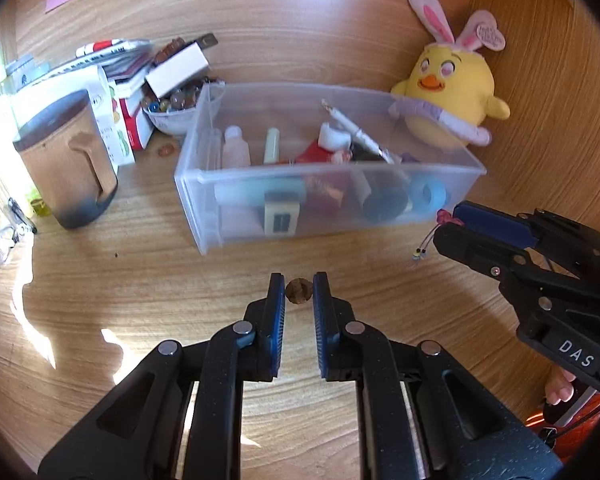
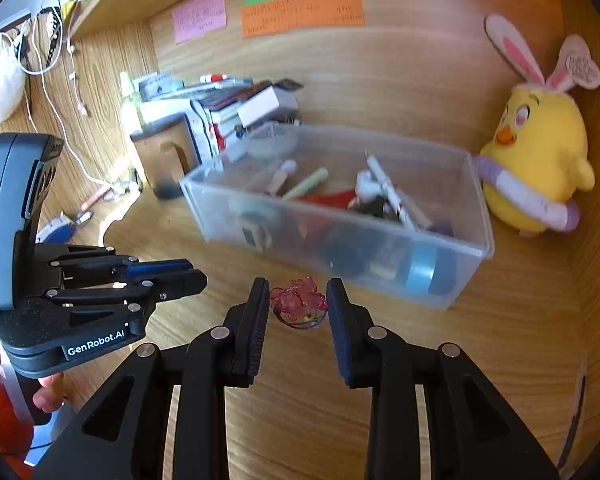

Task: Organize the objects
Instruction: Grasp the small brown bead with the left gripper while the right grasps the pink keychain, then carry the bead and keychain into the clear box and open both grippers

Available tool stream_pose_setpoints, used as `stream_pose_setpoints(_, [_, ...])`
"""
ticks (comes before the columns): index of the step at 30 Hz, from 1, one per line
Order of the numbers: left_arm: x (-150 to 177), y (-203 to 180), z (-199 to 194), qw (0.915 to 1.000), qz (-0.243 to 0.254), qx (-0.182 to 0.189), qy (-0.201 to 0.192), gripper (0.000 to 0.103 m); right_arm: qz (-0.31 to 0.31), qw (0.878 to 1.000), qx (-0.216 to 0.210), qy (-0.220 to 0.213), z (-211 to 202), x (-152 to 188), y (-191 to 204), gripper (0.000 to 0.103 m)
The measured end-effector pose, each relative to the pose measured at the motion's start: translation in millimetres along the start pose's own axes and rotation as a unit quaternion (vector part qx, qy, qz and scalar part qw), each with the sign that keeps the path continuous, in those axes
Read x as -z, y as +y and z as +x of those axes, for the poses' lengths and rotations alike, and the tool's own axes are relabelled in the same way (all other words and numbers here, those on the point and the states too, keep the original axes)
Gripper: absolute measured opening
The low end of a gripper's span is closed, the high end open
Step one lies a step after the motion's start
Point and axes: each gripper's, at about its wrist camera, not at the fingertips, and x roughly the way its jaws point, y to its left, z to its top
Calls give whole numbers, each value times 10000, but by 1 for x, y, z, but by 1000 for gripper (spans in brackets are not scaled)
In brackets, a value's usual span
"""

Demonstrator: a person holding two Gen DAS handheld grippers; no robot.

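A clear plastic bin (image 1: 204,184) (image 2: 476,216) holding several small items stands on the wooden desk. In the left wrist view my left gripper (image 1: 299,290) is closed on a small brown round object (image 1: 299,291) held between its blue pads just above the desk. My right gripper (image 2: 298,300) is open, its fingers either side of a pink flower-shaped trinket (image 2: 298,300) with a loop and beads on the desk. The right gripper also shows in the left wrist view (image 1: 456,226), and the left gripper in the right wrist view (image 2: 192,272).
A yellow chick plush (image 1: 448,88) (image 2: 540,160) with bunny ears sits right of the bin. A brown mug-like container (image 1: 68,160), stacked boxes and books (image 1: 132,80) and a bowl of beads (image 1: 172,108) stand at the left. Wooden walls close the back and right.
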Motion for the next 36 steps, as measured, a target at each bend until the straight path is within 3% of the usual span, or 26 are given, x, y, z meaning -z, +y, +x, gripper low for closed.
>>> stream_pose_setpoints(10, [-28,13,-21,9987,-134,229,-441,13,-53,9988,140,-464,-16,-32,3,27])
stream_pose_setpoints(25, [-74,21,-21,9971,-58,318,-694,13,-3,9956,297,-884,-22,-80,-14,27])
stream_pose_setpoints(30, [-85,22,-7,9976,-55,329,-609,13,-37,9964,343,-781,-7,-91,-18,27])
stream_pose_setpoints(36, [-91,26,17,9987,-93,310,-398,13,-10,9987,347,-365,32,-88,-22,27])
